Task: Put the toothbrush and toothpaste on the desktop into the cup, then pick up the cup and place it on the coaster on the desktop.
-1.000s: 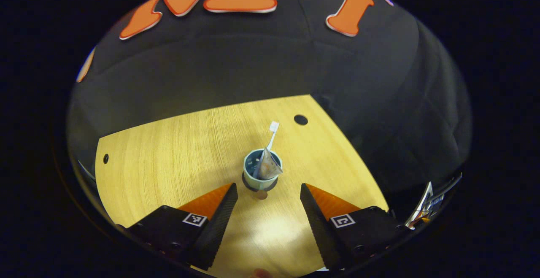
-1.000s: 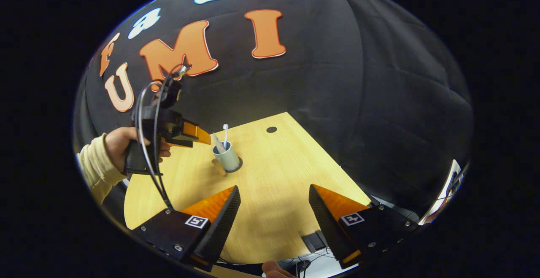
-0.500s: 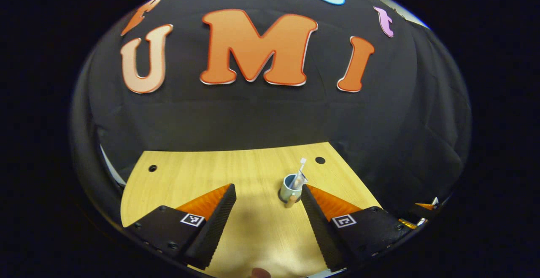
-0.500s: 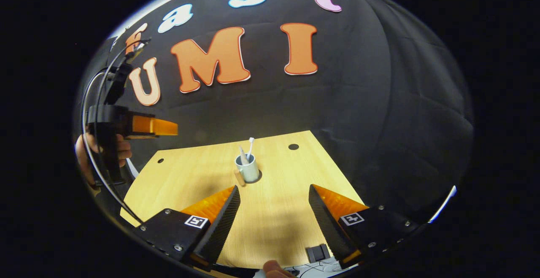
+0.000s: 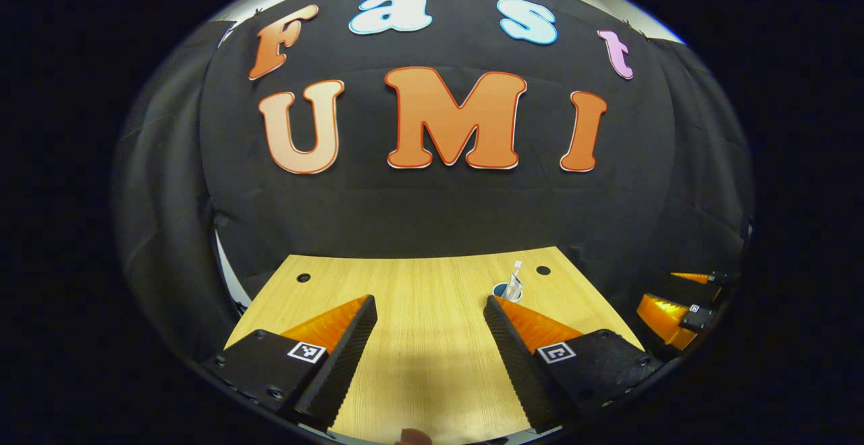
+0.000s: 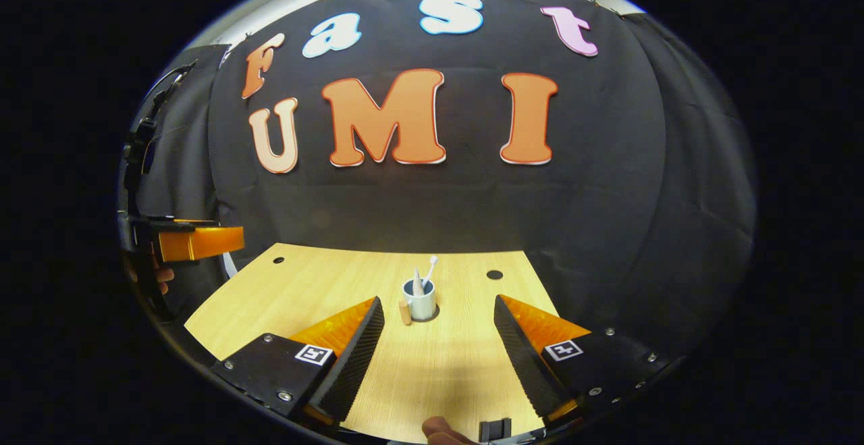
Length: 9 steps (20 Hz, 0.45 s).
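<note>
In the right gripper view, the left gripper (image 6: 202, 242) is hanging at the far left edge above the desktop's (image 6: 297, 296) left side, with a hand (image 6: 152, 276) partly showing behind it; from here its fingers overlap, so the gap cannot be judged. In the left gripper view the same gripper (image 5: 428, 350) is showing its fingers spread wide with nothing between them, over bare desktop (image 5: 418, 290).

Moving right in the right gripper view, a small wooden handle (image 6: 404, 311) is sticking out just beside the cup (image 6: 420, 302), which is standing upright on the dark coaster (image 6: 434, 312) near the middle of the desktop. The toothbrush (image 6: 430, 269) and toothpaste (image 6: 418, 285) are standing in the cup, leaning against its rim. The right gripper (image 6: 439, 357) is standing wide and empty, well apart from the cup.

In the left gripper view the cup (image 5: 503, 290) is peeking out behind the right finger, possibly with the toothpaste (image 5: 514, 286) in it, and the right gripper (image 5: 675, 296) is sitting at the far right edge.
</note>
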Available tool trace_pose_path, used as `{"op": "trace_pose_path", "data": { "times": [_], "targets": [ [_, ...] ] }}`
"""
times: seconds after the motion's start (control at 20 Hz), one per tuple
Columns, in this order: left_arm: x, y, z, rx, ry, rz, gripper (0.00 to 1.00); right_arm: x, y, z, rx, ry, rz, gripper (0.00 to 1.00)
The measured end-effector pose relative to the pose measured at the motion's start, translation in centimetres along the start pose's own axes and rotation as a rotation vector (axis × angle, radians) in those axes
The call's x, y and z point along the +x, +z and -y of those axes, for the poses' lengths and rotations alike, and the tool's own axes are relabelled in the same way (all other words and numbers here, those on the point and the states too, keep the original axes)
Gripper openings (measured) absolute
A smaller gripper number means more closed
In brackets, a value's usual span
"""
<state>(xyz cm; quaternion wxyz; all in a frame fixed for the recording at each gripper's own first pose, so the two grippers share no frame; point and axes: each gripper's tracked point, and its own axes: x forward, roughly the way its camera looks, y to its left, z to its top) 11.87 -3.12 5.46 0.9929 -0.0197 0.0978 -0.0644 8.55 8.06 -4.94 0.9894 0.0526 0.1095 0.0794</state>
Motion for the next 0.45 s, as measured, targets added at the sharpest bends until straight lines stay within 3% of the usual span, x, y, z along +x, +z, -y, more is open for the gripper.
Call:
{"op": "trace_pose_path", "data": {
  "times": [0.2, 0.45],
  "targets": [
    [-2.2, -0.8, -1.6, 0.033, 0.08, 0.045, 0.96, -0.4, 1.4, -0.6, 0.0, 0.021, 0.034, 0.98],
    [-2.9, -0.8, 1.5, 0.009, 0.026, 0.074, 0.98, -1.0, 1.9, 0.5, 0.014, -0.002, 0.048, 0.98]
  ]
}}
